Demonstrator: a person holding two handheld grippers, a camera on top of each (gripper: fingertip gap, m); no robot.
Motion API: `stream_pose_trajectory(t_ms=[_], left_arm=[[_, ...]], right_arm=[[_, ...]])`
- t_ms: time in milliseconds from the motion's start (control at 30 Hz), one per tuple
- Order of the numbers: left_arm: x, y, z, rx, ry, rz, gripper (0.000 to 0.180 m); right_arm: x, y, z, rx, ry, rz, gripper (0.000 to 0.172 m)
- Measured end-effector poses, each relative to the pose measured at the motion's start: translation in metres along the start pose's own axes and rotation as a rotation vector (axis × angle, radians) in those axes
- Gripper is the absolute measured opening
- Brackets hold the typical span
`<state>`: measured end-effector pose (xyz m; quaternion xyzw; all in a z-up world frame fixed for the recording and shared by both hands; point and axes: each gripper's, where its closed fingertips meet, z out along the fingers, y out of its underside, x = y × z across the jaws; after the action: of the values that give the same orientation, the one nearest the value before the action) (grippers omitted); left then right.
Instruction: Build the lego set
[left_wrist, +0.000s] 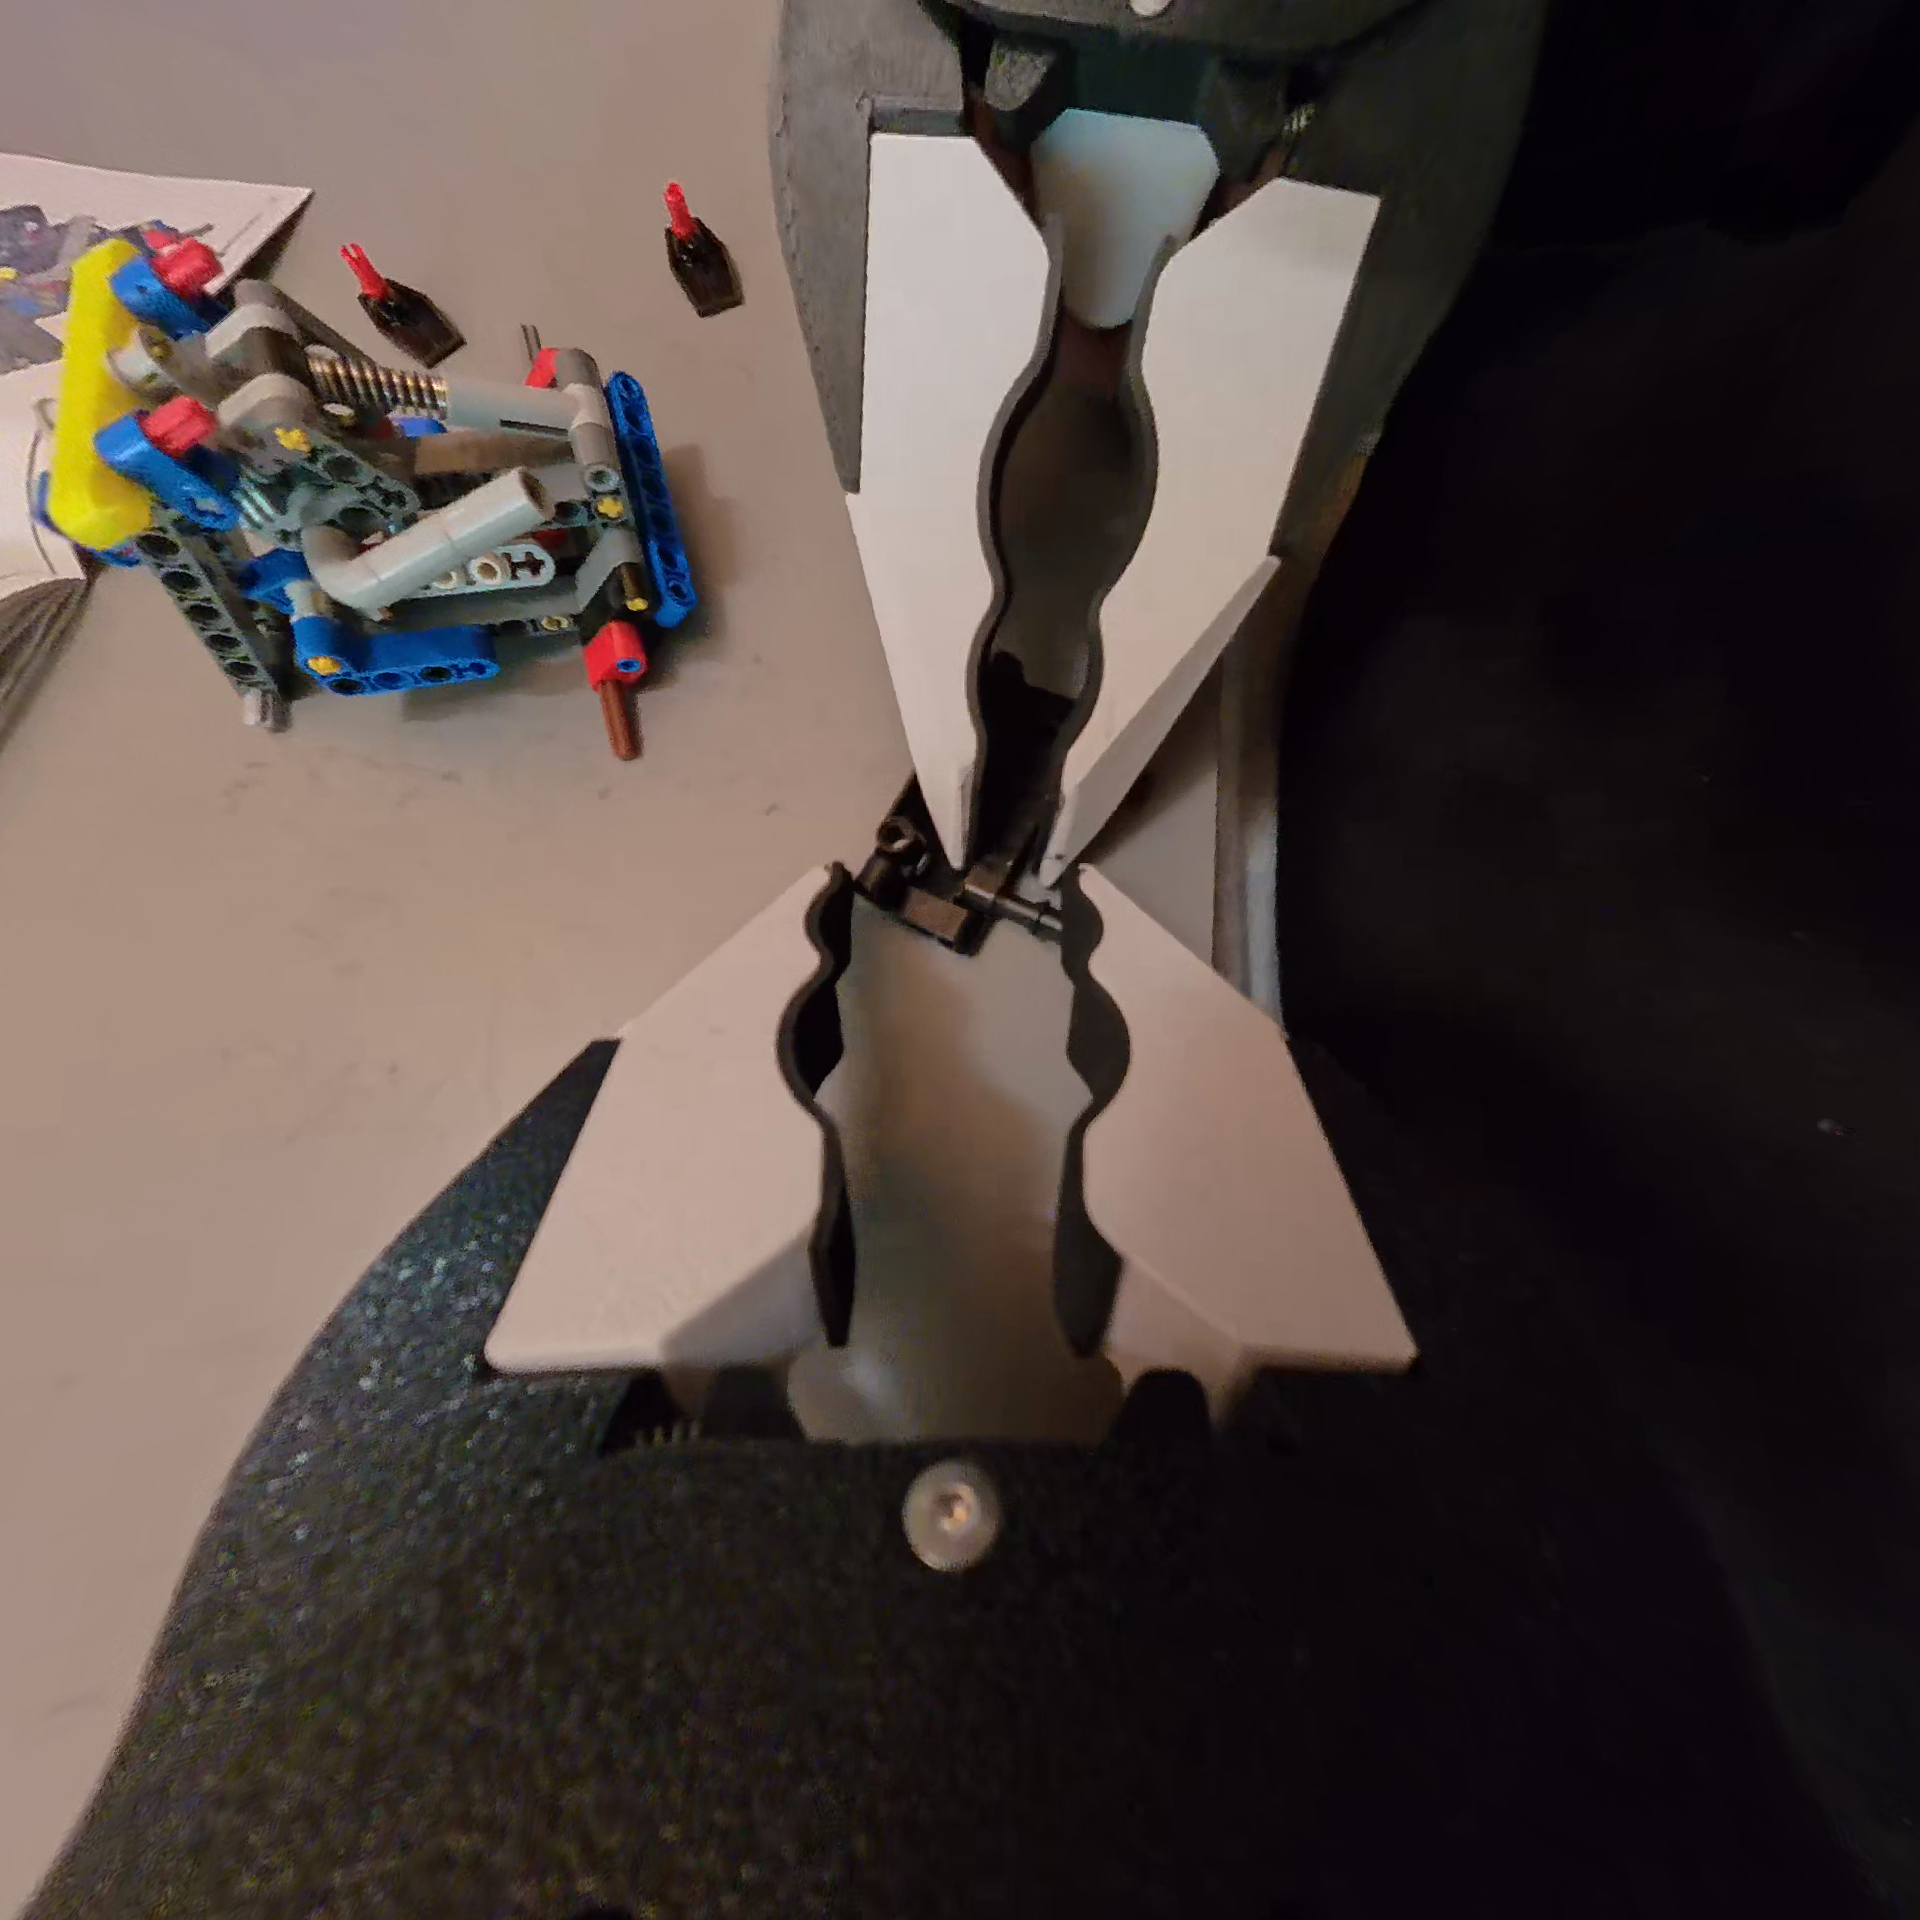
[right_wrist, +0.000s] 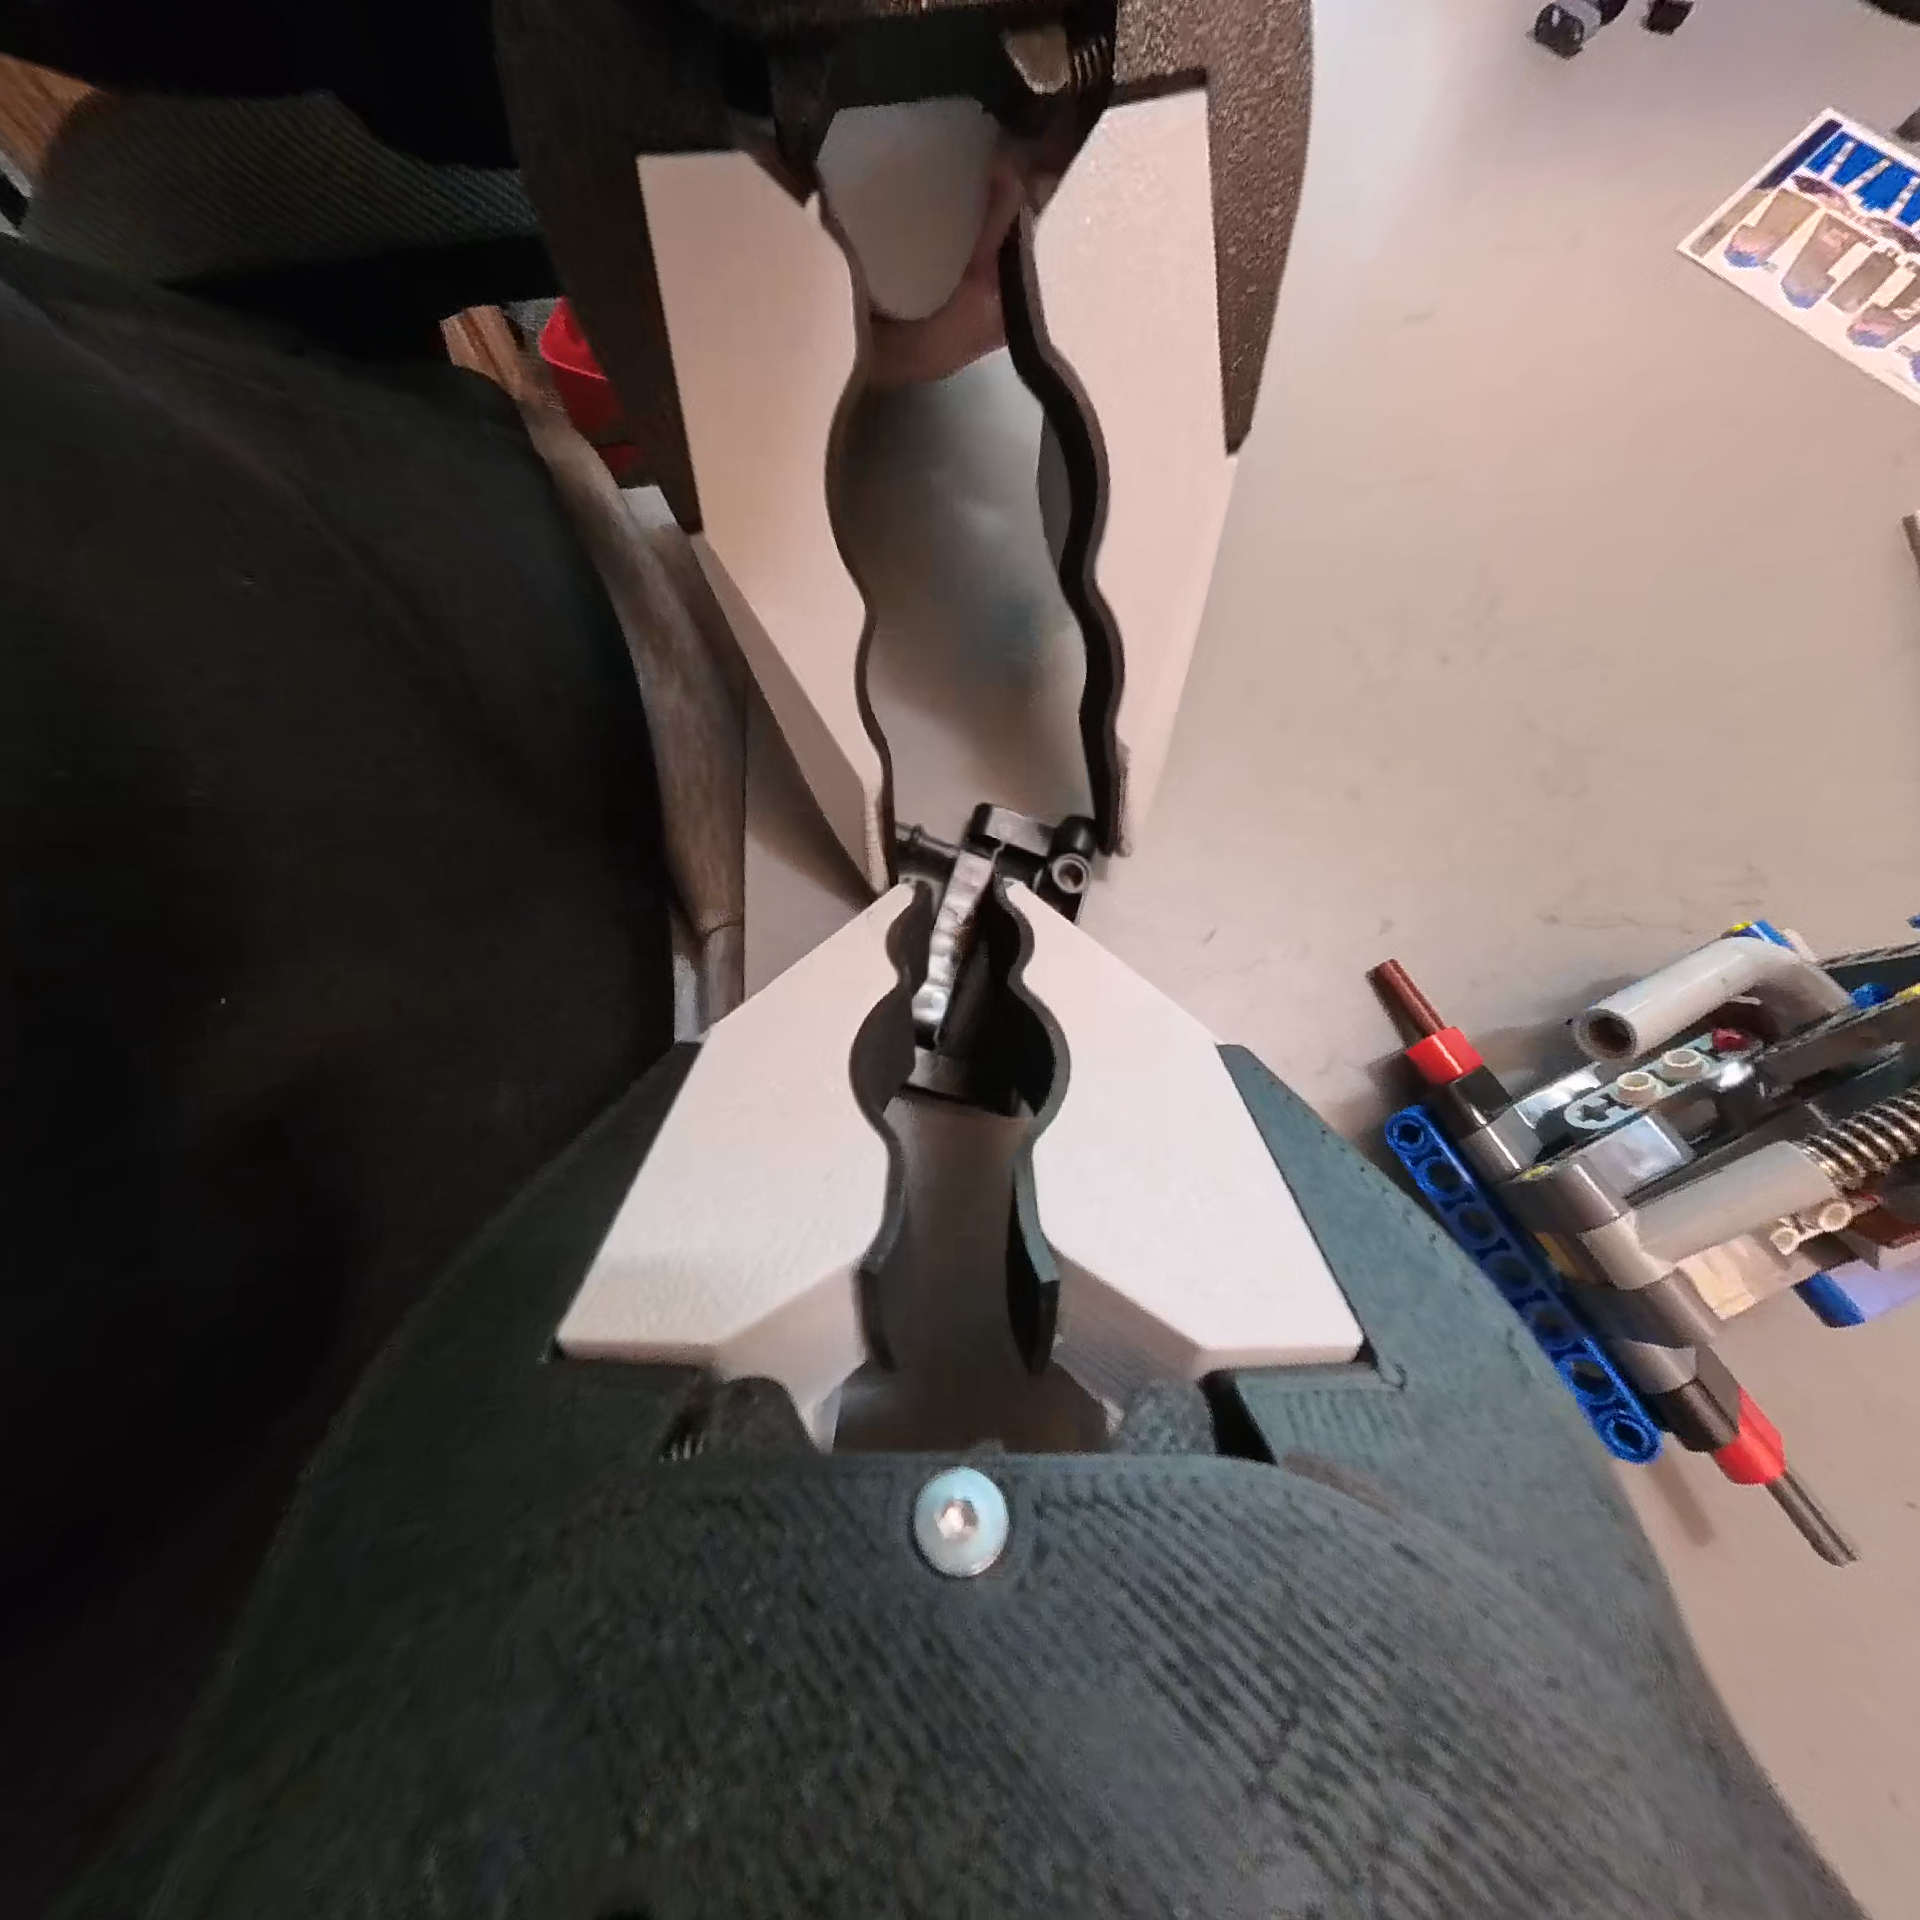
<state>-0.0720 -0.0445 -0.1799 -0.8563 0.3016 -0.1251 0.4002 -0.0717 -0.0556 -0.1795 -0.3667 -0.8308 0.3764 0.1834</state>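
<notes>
The table (left_wrist: 312, 987) takes up most of both views, plain beige, with a dark-clothed person filling the side next to its edge. Further out sits a half-built brick model (left_wrist: 384, 520) in blue, grey and yellow with a spring in it, plus two loose dark pieces with red pins (left_wrist: 400, 312) and a printed sheet (right_wrist: 1818, 249).

Up close, the two grippers meet tip to tip over the table edge. The right gripper (right_wrist: 961, 899) has its jaws narrow, clamped on a small black lever-shaped piece (right_wrist: 951, 966) that runs back between them. The left gripper (left_wrist: 956, 899) has its jaws spread fairly wide, and the black connector with a pin (left_wrist: 951, 909) spans the tips; whether the pads really press on it can't be told.

The risk: the little black assembly is pinched by thin edges only, so a twist from either hand could pop it loose and off the table edge.

The connector's long axis lies crosswise to both grippers, while the lever points straight back into the right jaws.
</notes>
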Motion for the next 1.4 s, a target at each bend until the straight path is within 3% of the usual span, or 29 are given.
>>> stream_pose_trajectory(t_ms=[133, 267, 400, 567, 700, 800, 1033, 1133, 1400], left_arm=[[0.004, -0.002, -0.012, 0.056, -0.012, 0.074, 0.04], [0.01, 0.006, -0.021, 0.03, 0.011, 0.01, 0.028], [0.018, 0.0, -0.027, 0.036, -0.035, -0.039, 0.023], [0.024, 0.011, -0.013, -0.064, -0.128, -0.085, 0.017], [0.019, 0.009, -0.006, -0.004, -0.174, -0.164, 0.007], [0.012, 0.012, -0.01, 0.024, -0.224, -0.218, 0.01], [-0.008, 0.014, -0.017, 0.064, -0.352, -0.272, 0.024], [-0.022, 0.013, -0.023, 0.083, -0.434, -0.28, 0.007], [-0.033, 0.017, -0.024, 0.062, -0.477, -0.286, 0.006]], right_arm=[[-0.006, 0.0, -0.001, 0.007, -0.014, -0.067, 0.02], [-0.009, -0.013, -0.017, 0.069, -0.012, -0.051, 0.016], [0.023, -0.013, -0.035, 0.074, 0.139, 0.047, 0.015], [0.024, 0.009, -0.01, -0.059, 0.008, 0.141, 0.02], [0.016, 0.004, 0.001, -0.082, -0.035, 0.114, 0.007], [0.02, 0.004, -0.002, -0.093, 0.012, 0.11, 0.002], [0.039, -0.016, -0.002, 0.043, 0.267, 0.173, 0.0], [0.044, -0.024, -0.004, 0.084, 0.32, 0.189, 0.0], [0.046, -0.032, -0.007, 0.134, 0.328, 0.187, 0.001]])
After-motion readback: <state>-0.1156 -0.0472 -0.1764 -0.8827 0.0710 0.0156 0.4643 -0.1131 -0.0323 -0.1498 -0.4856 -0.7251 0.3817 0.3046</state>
